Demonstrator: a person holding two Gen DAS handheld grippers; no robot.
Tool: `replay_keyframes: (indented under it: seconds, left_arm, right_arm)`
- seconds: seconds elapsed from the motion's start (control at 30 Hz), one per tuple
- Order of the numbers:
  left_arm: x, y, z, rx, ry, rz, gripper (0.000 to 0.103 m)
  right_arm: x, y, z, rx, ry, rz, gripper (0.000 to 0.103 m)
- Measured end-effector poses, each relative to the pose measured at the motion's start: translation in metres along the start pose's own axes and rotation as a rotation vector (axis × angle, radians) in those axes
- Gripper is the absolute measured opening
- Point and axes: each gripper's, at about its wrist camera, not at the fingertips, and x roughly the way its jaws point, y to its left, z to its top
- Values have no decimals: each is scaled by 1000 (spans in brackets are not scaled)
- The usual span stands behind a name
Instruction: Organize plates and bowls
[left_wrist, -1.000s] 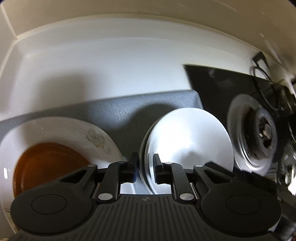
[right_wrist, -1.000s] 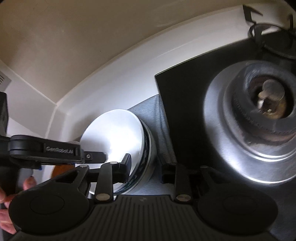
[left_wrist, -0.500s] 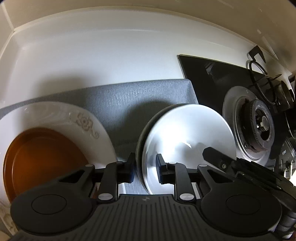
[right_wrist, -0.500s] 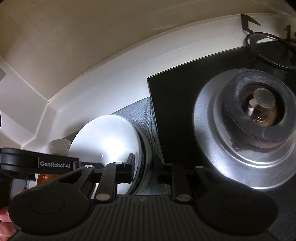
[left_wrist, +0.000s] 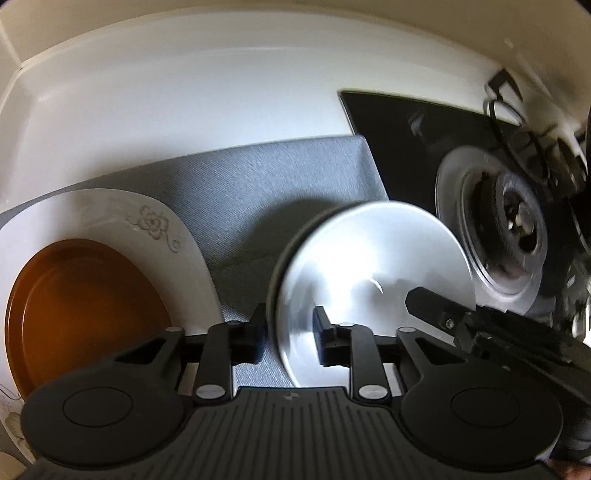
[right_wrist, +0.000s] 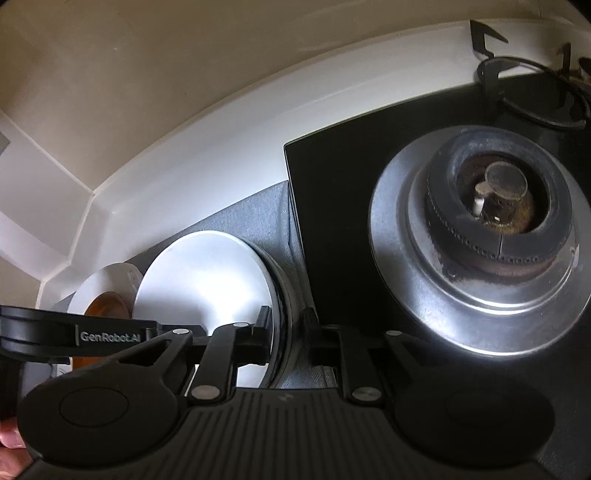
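Note:
A white bowl (left_wrist: 369, 266) with a dark outside is tilted on its side over the grey mat (left_wrist: 280, 177). Its left rim stands between the fingers of my left gripper (left_wrist: 290, 339); those jaws are opening, and the inner pad stands off the wall. My right gripper (right_wrist: 288, 332) has the bowl's (right_wrist: 207, 280) right rim filling its jaws, which are easing open, with both pads still against the wall. One right finger (left_wrist: 436, 314) shows at the bowl's far side. To the left, a brown plate (left_wrist: 81, 306) lies on a white flowered plate (left_wrist: 155, 218).
A black glass hob (right_wrist: 332, 192) with a steel gas burner (right_wrist: 491, 221) borders the mat on the right. A black pan support (right_wrist: 524, 92) lies behind it. White counter and wall close off the back. A hand (right_wrist: 9, 439) shows at the lower left.
My left jaws have widened off the bowl's rim. The right jaws narrowed onto the opposite rim, and the right finger has come into the left wrist view. More of the plates at left shows.

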Motion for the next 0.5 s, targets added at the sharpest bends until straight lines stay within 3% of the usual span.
replay_keyframes:
  seconds: [0.07, 0.13, 0.4, 0.5]
  left_arm:
    - [6, -3, -1, 20, 17, -19, 47]
    - [12, -3, -4, 7, 49, -55, 53]
    - [16, 4, -6, -55, 101, -113, 60]
    - [13, 7, -13, -48, 29, -159, 59]
  right_arm:
    - [0, -2, -1, 13, 15, 17, 31]
    - [2, -3, -4, 13, 20, 18, 30]
    - [1, -17, -8, 71, 10, 86, 33]
    - [1, -28, -12, 120, -11, 148, 38]
